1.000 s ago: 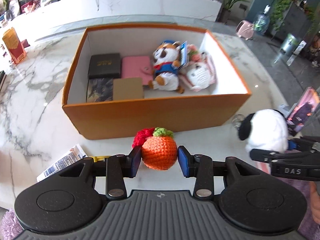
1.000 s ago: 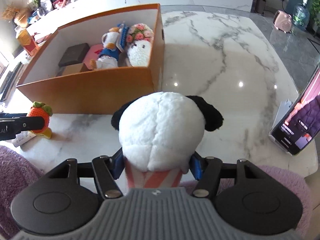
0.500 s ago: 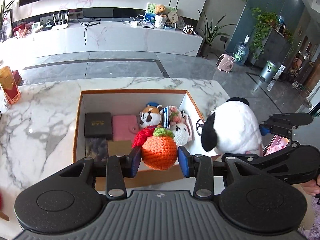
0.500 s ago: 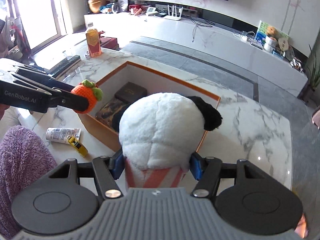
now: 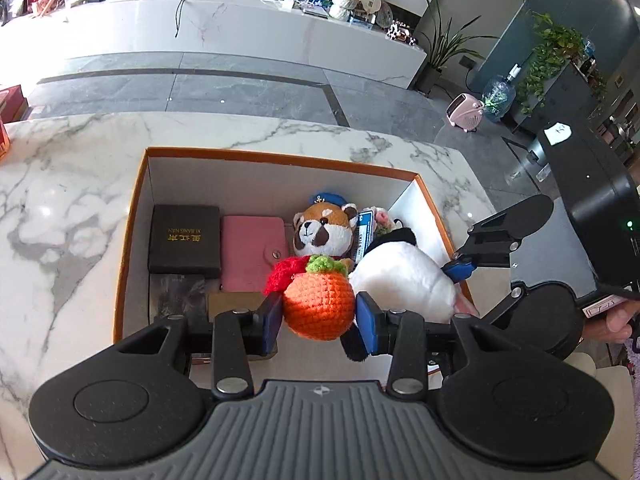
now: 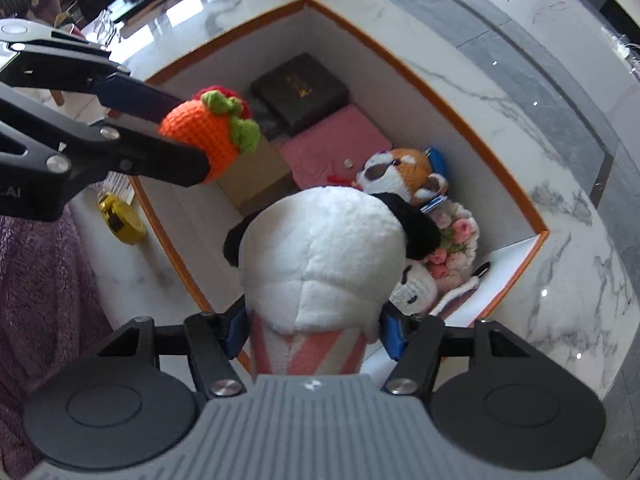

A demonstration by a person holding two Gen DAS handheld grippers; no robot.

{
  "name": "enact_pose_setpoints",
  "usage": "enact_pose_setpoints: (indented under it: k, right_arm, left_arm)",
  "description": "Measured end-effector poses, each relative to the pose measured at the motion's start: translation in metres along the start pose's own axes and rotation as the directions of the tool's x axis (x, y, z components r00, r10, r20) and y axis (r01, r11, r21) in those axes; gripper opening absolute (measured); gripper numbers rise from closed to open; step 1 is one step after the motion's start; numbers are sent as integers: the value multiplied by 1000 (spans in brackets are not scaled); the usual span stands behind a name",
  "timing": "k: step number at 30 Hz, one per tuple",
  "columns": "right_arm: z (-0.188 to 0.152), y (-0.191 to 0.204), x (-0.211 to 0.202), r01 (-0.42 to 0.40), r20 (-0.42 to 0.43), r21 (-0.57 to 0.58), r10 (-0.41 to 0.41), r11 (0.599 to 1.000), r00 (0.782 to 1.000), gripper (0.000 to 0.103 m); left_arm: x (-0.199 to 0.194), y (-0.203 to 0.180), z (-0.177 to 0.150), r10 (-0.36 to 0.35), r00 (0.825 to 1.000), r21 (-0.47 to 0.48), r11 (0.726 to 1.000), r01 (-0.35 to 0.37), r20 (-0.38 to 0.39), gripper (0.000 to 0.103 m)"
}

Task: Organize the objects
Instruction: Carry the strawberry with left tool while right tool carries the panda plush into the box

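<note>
An orange cardboard box (image 5: 132,216) with white inner walls stands open on the marble table (image 5: 60,184). My left gripper (image 5: 318,316) is shut on an orange crocheted fruit (image 5: 318,306) with a green and red top, held over the box's near middle. Just to its right, my right gripper (image 6: 314,328) is shut on a white panda plush (image 6: 320,252) with black ears and a pink-striped base, pointing steeply down over the box's right half. In the left wrist view the panda plush (image 5: 400,276) hangs beside the fruit.
Inside the box lie a black case (image 5: 184,238), a pink wallet (image 5: 252,256), a brown card box (image 6: 256,168), a red panda plush (image 5: 322,232) and a white crocheted doll with flowers (image 6: 452,248). A yellow toy car (image 6: 122,220) sits on the table outside the box.
Both grippers have carried their toys from in front of the box to above its inside. The right gripper has rolled and tipped downward. Neither grip has changed.
</note>
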State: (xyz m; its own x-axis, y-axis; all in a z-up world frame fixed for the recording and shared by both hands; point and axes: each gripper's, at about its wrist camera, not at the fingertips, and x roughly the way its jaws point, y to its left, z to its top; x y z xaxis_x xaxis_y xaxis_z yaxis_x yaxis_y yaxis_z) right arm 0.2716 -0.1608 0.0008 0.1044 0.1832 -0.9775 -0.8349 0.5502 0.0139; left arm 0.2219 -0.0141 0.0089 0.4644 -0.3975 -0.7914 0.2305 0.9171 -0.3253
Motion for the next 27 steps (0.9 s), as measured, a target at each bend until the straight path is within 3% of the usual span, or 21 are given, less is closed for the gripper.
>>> enact_pose_setpoints:
  k: [7, 15, 22, 25, 27]
  right_arm:
    - [12, -25, 38, -121, -157, 68, 130, 990, 979, 65]
    - [11, -16, 59, -74, -269, 21, 77, 997, 960, 69]
    - [5, -9, 40, -22, -246, 4, 22, 1000, 969, 72]
    - [5, -8, 24, -28, -171, 26, 32, 999, 985, 58]
    - [6, -11, 22, -35, -139, 49, 41, 998, 989, 43]
  left_arm:
    - [28, 6, 0, -26, 998, -13, 1000, 26, -53, 46]
    - [40, 8, -4, -33, 995, -12, 999, 32, -90, 46]
    - [42, 11, -7, -35, 995, -20, 999, 33, -95, 46]
    - [42, 12, -5, -32, 995, -24, 999, 30, -93, 46]
    - [43, 11, -5, -25, 995, -22, 999, 23, -97, 46]
